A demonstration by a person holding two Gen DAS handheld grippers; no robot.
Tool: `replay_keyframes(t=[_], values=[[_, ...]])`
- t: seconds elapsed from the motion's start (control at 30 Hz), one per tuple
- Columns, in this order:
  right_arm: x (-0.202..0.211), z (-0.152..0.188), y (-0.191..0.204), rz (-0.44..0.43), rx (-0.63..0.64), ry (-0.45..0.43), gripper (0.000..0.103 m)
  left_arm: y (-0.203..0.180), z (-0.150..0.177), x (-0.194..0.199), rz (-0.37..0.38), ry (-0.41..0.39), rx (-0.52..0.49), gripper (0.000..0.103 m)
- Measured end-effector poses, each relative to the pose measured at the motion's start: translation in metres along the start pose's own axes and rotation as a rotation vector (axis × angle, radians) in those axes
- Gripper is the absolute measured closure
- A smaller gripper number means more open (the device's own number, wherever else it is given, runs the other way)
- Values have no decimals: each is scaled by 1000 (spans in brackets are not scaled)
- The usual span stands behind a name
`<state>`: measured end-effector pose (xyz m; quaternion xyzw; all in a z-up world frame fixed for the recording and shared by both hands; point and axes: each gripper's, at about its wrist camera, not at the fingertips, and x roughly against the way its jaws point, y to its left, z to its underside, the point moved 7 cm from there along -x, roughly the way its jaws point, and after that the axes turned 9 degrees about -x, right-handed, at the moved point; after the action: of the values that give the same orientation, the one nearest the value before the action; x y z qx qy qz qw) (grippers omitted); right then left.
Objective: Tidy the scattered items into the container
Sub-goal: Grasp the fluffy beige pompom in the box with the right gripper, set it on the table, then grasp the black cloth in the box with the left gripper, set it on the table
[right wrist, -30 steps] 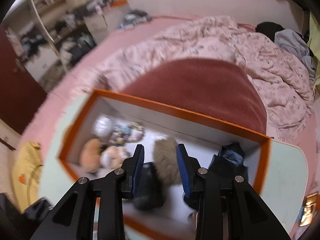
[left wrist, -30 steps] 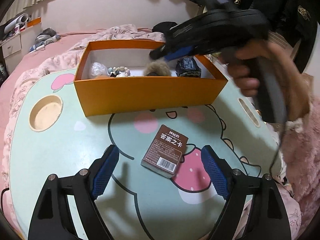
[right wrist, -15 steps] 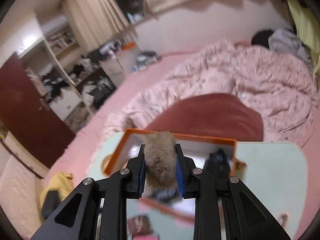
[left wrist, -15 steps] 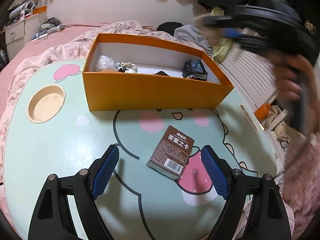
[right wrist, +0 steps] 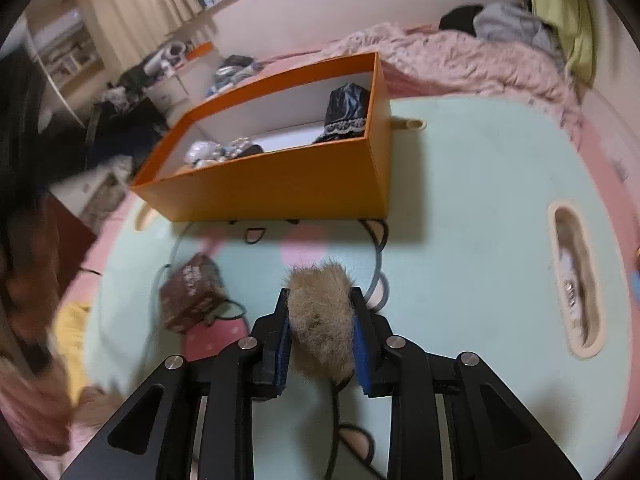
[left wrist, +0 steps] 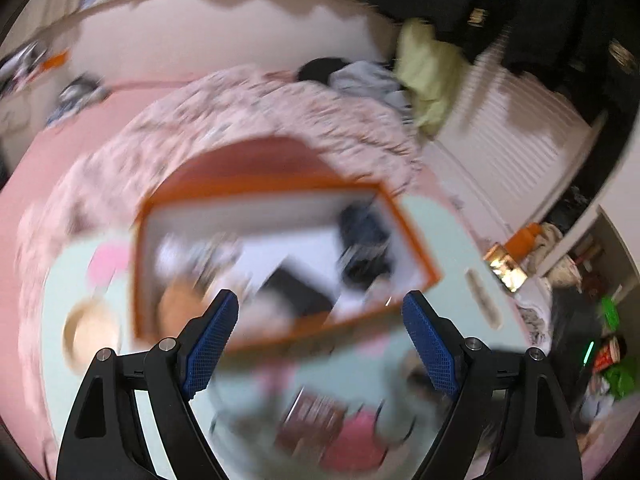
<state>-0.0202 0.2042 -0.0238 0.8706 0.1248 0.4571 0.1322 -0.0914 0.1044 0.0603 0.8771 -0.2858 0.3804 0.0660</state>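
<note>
The right gripper (right wrist: 320, 328) grasps a tan fur pompom (right wrist: 321, 326) between its blue pads, jaws just now easing apart, tilted down over the mint table (right wrist: 472, 208); the orange box (right wrist: 280, 184) sits ahead and left, well apart. Judging by this, a carry is in hand; next the pompom must clear the box's near wall. The left gripper (left wrist: 316, 344), released and empty, angles down over the box's near rim; the brown card box (right wrist: 191, 298) lies below its fingers.
</note>
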Motion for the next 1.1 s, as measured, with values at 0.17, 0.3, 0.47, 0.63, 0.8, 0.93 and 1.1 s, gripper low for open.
replay_keyframes(t=[0.17,0.3,0.47,0.63,0.8,0.93,1.1], values=[[24,0,-21,6,-71,-148,33,-9,-28,-53,23,106,-15,19],[53,5,-32,-53,-161,-263,27,-12,-33,-81,-31,145,-44,19],[53,1,-41,-84,-223,-242,27,-13,-32,-107,-24,194,-13,19],[50,5,-41,-92,-230,-216,27,-23,-14,-132,23,272,-31,43],[50,6,-39,-90,-230,-212,27,-31,-12,-124,69,269,-50,70],[50,7,-42,-93,-236,-212,27,-25,-25,-88,101,188,-21,73],[50,8,-39,-95,-224,-205,27,-11,-34,20,116,-46,22,73]])
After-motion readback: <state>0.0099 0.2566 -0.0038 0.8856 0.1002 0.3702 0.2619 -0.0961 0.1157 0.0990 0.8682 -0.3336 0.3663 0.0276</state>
